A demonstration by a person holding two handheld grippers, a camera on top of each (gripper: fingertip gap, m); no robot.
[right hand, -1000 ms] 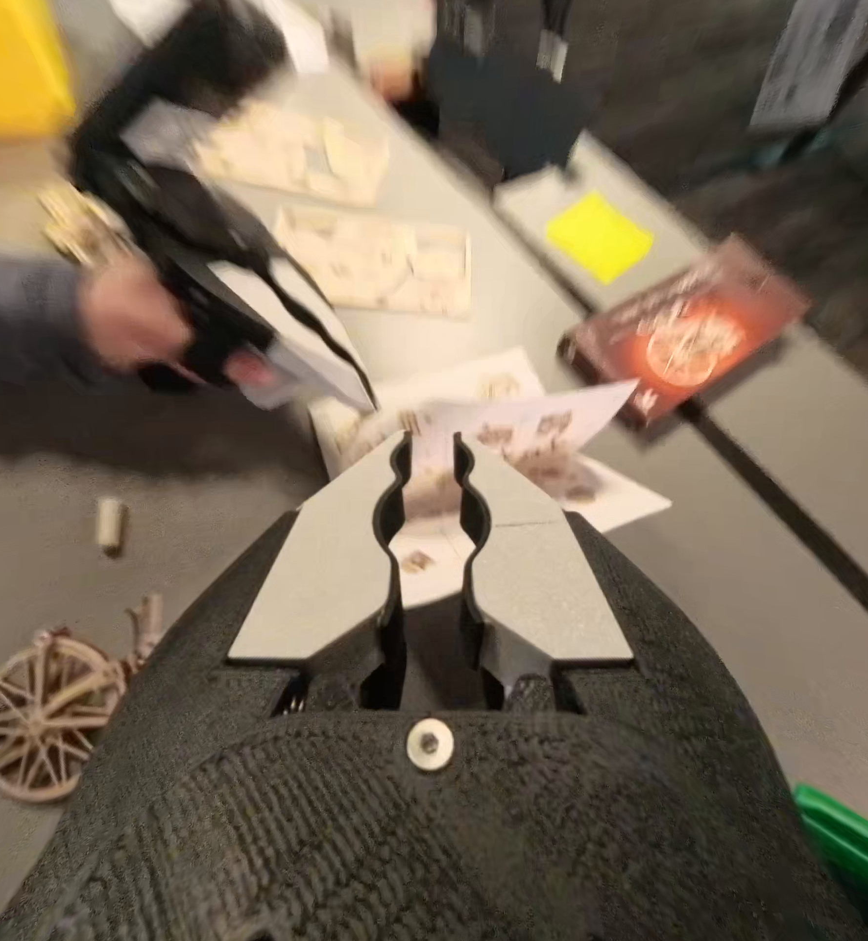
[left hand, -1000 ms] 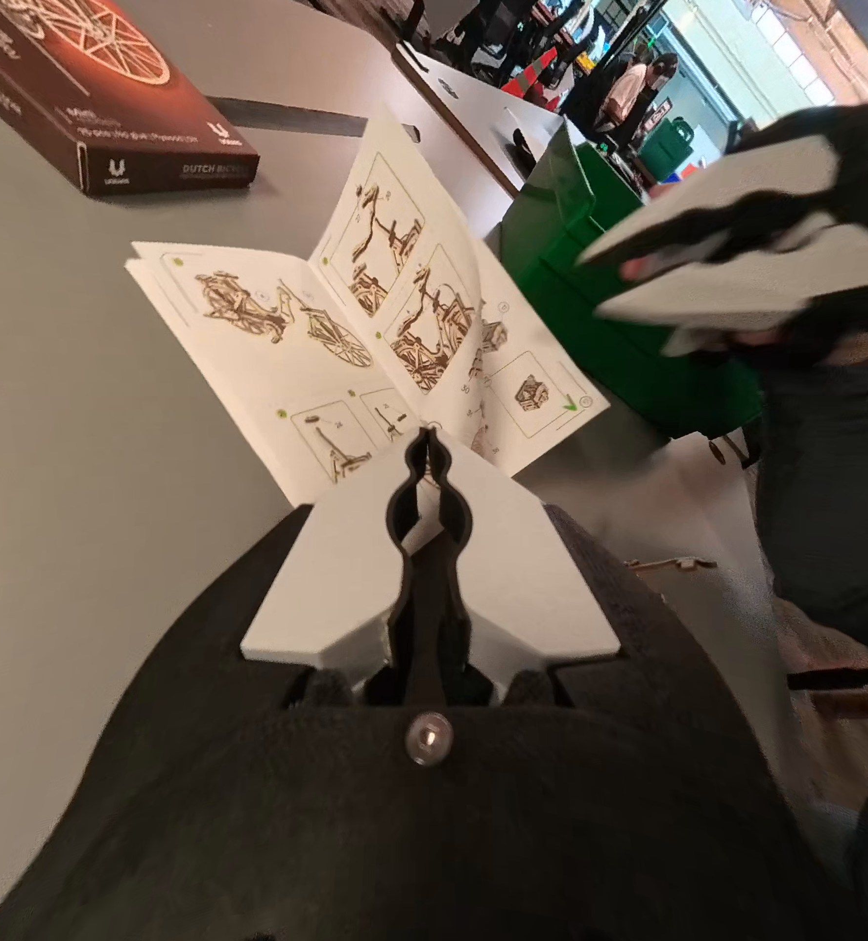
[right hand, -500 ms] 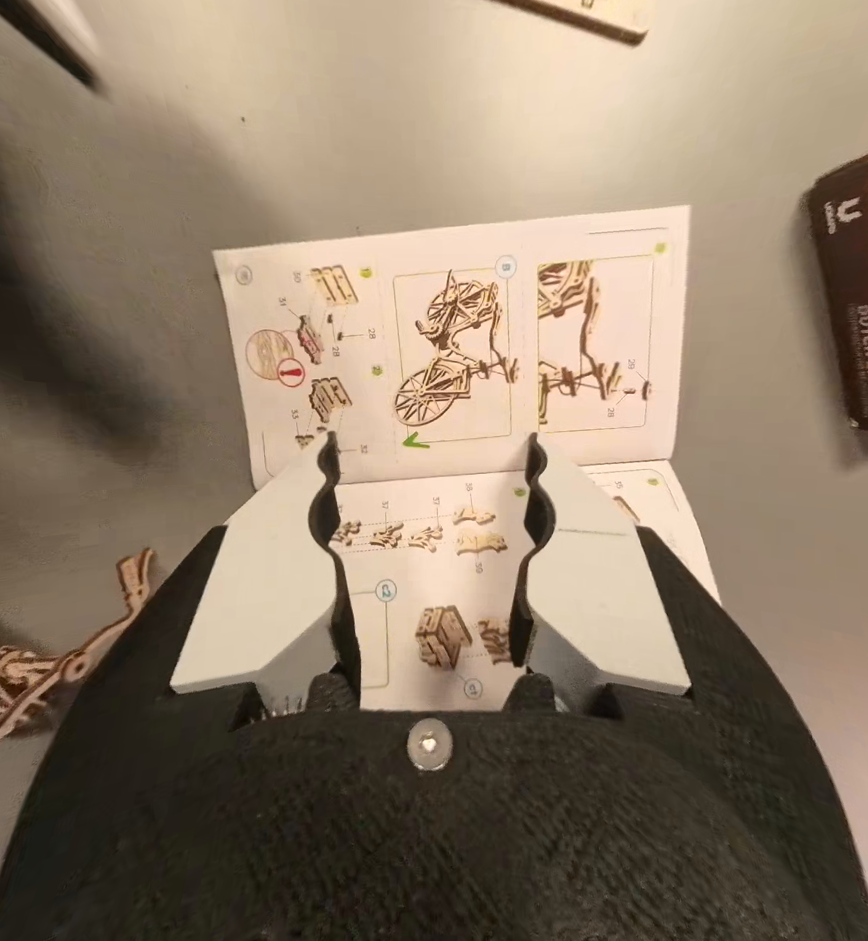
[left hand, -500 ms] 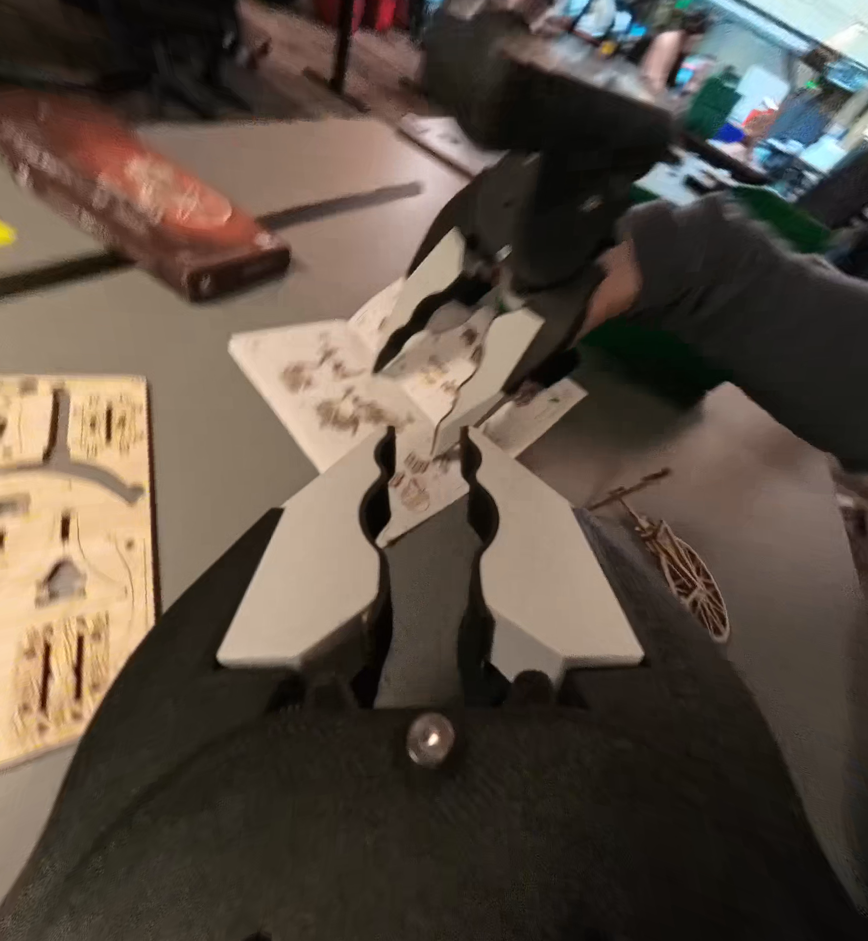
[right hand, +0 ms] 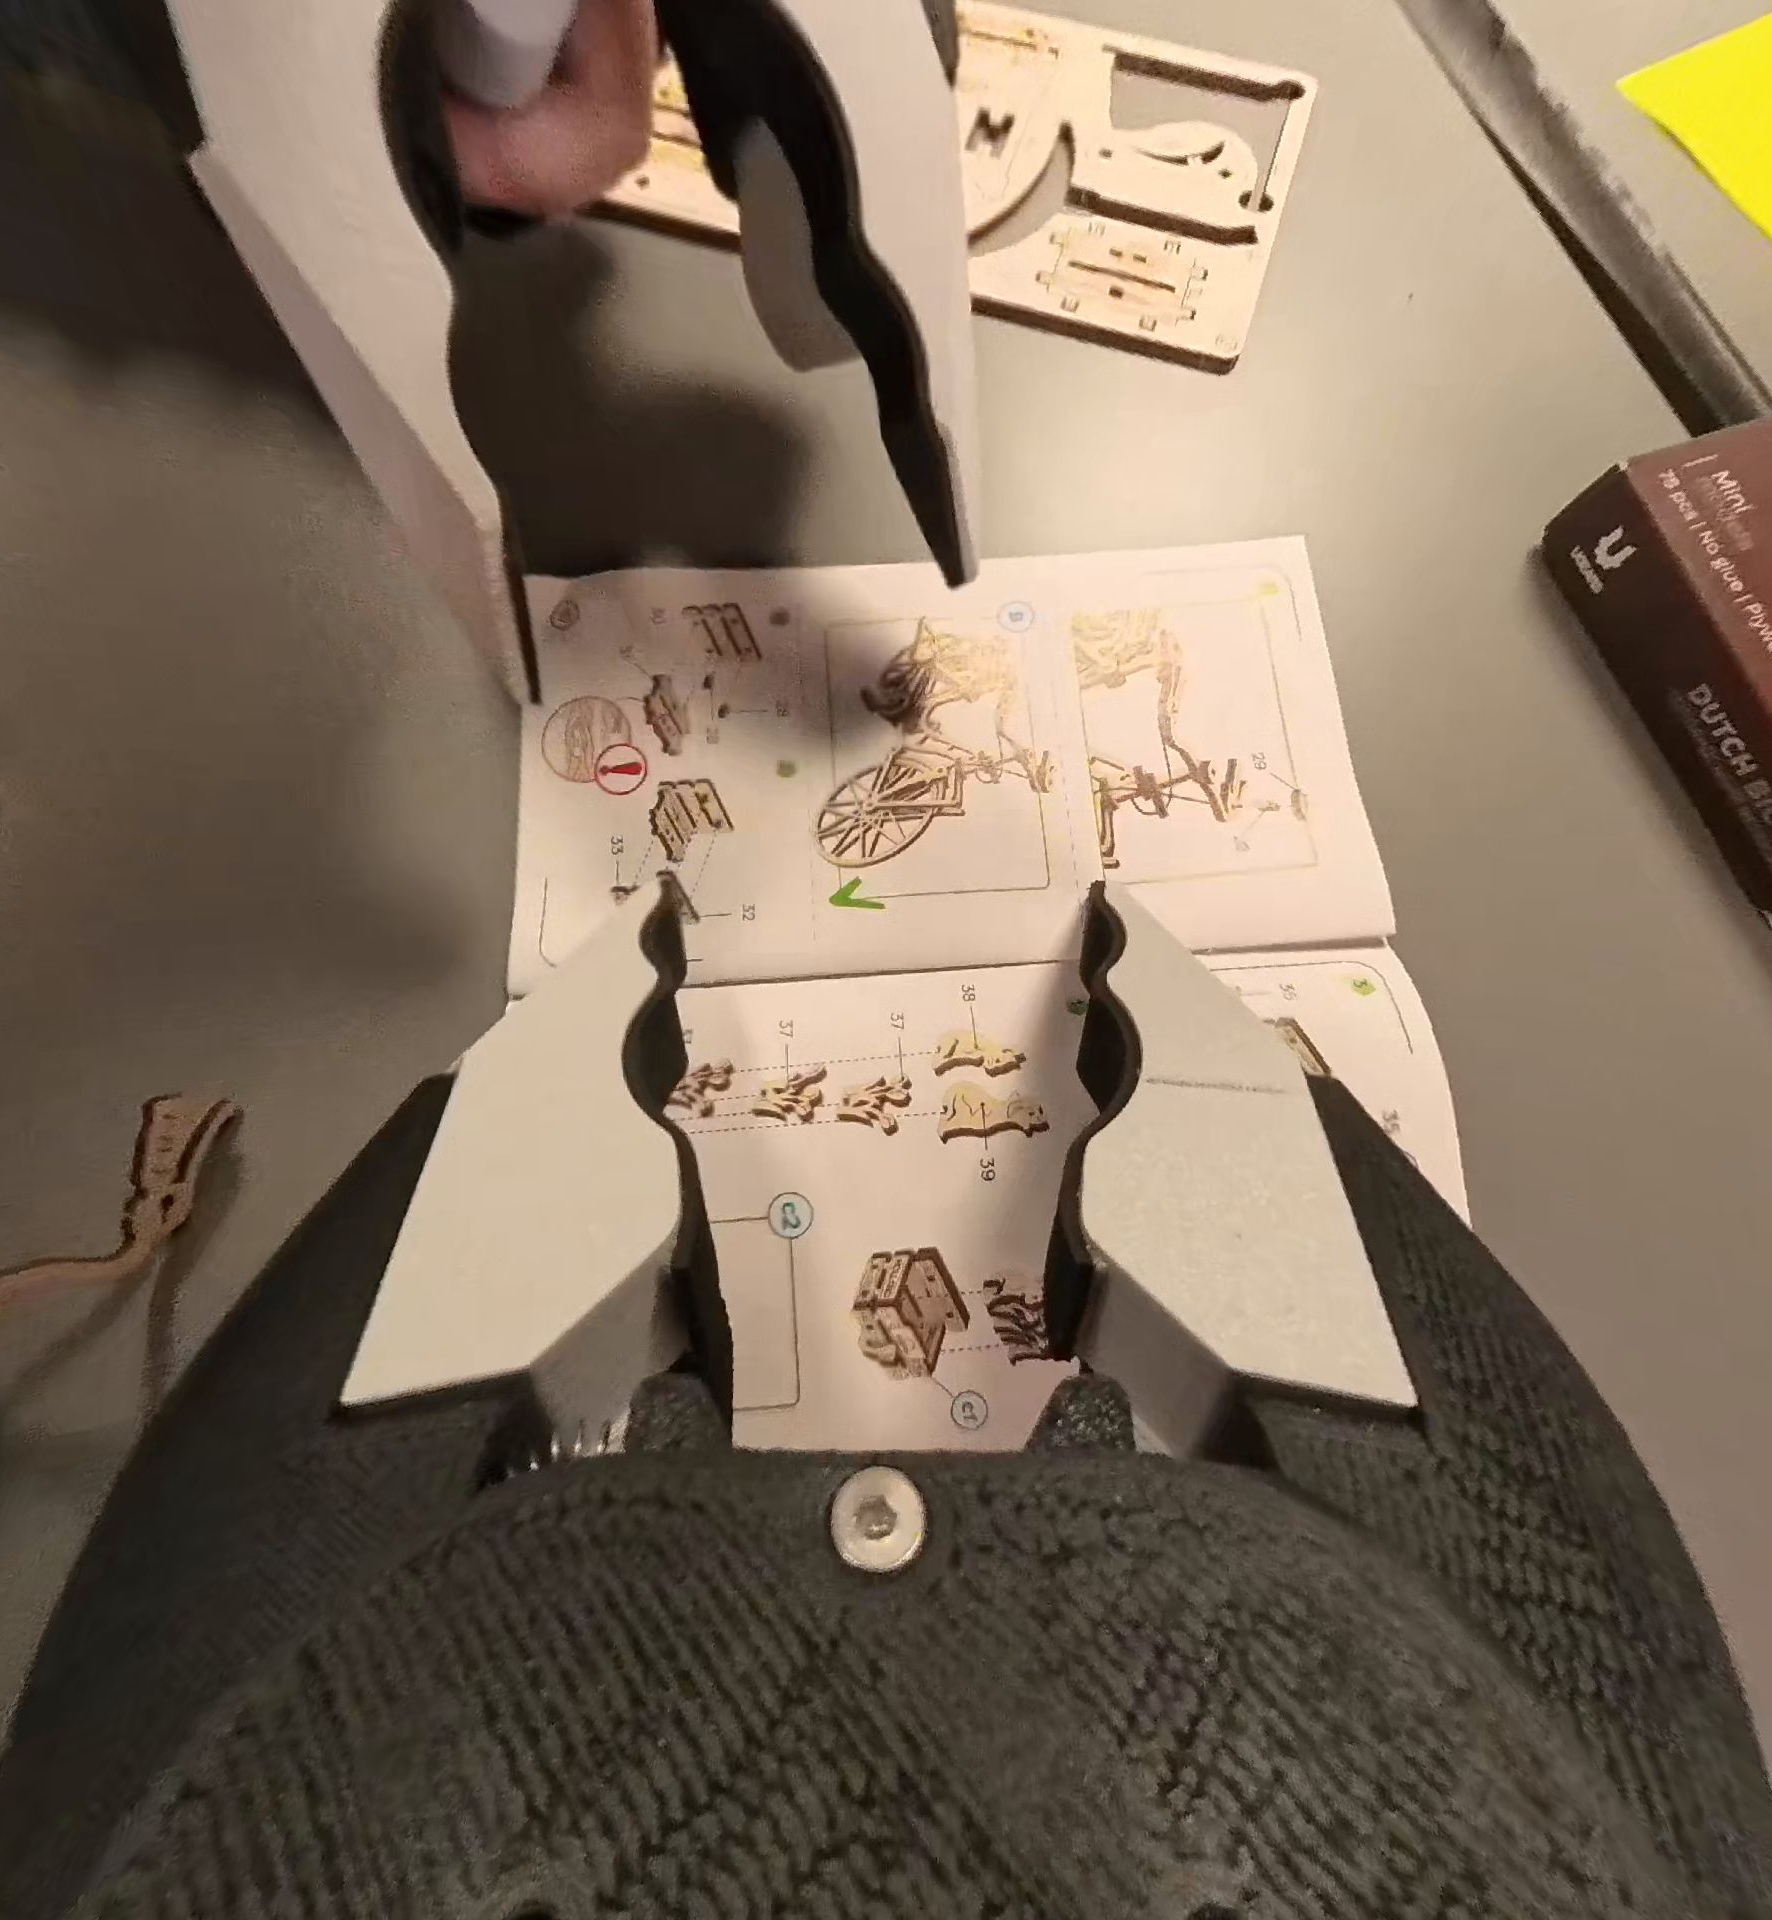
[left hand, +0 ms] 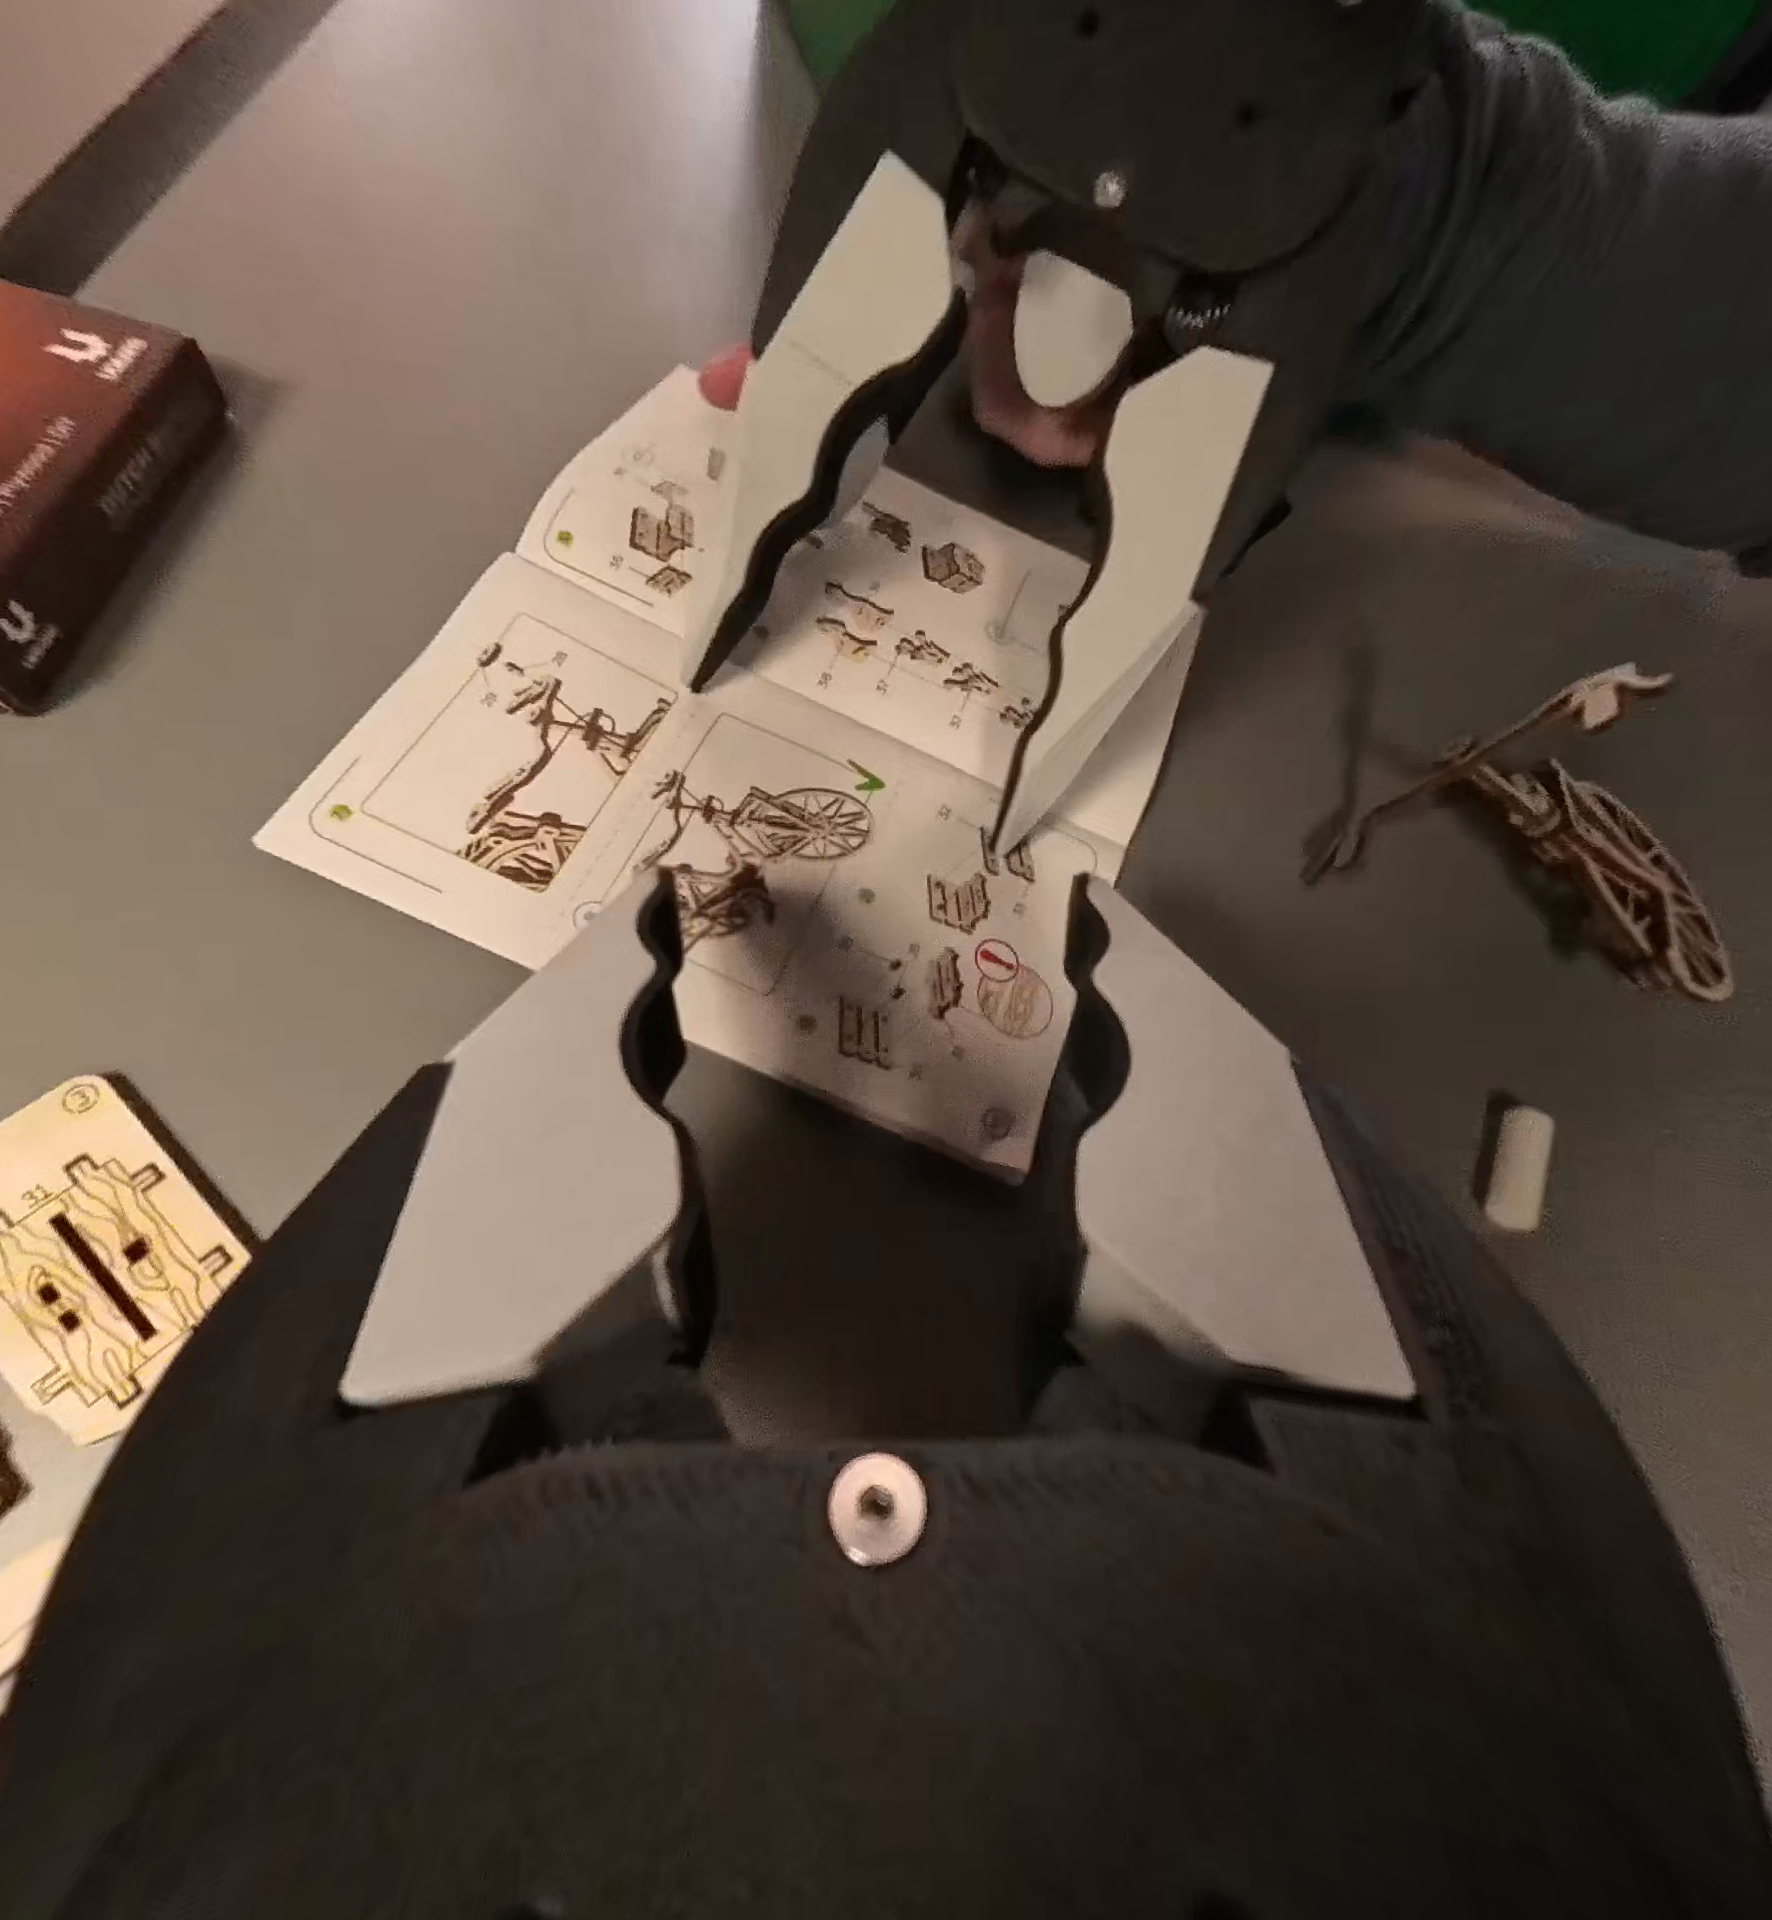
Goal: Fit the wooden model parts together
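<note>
An open instruction booklet (left hand: 757, 748) lies flat on the grey table; it also shows in the right wrist view (right hand: 965, 779). My left gripper (left hand: 871, 888) is open and empty, tips low over the booklet's near page. My right gripper (right hand: 880, 896) is open and empty over the opposite page. Each shows in the other's view, the right gripper (left hand: 856, 758) and the left gripper (right hand: 738, 629), pointing down at the pages. A partly built wooden bicycle (left hand: 1547, 842) lies right of the booklet. A wooden part sheet (left hand: 82, 1257) lies at the left.
A dark product box (left hand: 51, 499) sits beside the booklet, also in the right wrist view (right hand: 1713, 665). A small white cylinder (left hand: 1510, 1164) lies near the bicycle. Another cut-out wooden sheet (right hand: 1121, 208) and a yellow note (right hand: 1755, 135) lie farther off. A loose wooden piece (right hand: 155, 1195) lies at the left. My hands' fingertips stand some 5 cm from each other. Both grippers' tips are roughly 12 cm from the partly built wooden bicycle (left hand: 1547, 842).
Both grippers have come down over the booklet from opposite sides and opened wide. The left was shut a second ago. The raised page now lies flat.
</note>
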